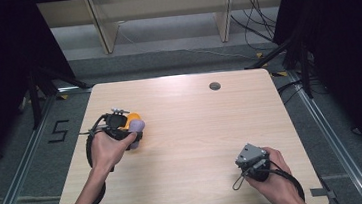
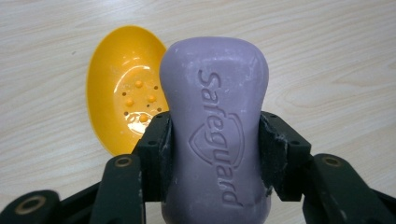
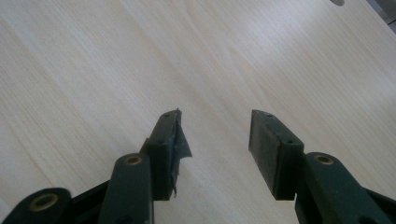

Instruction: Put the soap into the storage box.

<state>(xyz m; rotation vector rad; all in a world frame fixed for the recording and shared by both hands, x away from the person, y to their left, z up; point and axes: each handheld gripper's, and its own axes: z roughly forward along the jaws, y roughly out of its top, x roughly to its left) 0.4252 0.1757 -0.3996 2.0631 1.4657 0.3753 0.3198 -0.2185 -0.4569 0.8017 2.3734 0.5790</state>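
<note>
High view first: the left gripper (image 1: 130,132) sits at about 9 o'clock on the wooden table (image 1: 198,145), pinching a purple soap bar (image 1: 137,125) right over or next to the orange soap dish (image 1: 130,121); from up here I can't tell if the two touch. My guess is the bar is meant for the dish, which explains why it's held so close to it. The right gripper (image 1: 250,159) is parked down around 5 o'clock, well apart from all that, most likely just staying out of the way. There's also a small round grommet (image 1: 214,85) up near 12 o'clock.

Left gripper view: the jaws squeeze the soap (image 2: 215,126) at its narrow waist, which makes sense since the pinched-in sides give a flat-ish grab. The bar looks matte and waxy, with rounded corners, a stamped brand word and a shield. The dish (image 2: 125,88) peeks out at 10 o'clock behind the bar: glossy oval plastic with little bumps and drain holes in the floor.

Right gripper view: the right gripper's (image 3: 215,140) jaws are spread with nothing between them, hanging over bare pale woodgrain. The left pad has a ragged, peeling edge.
</note>
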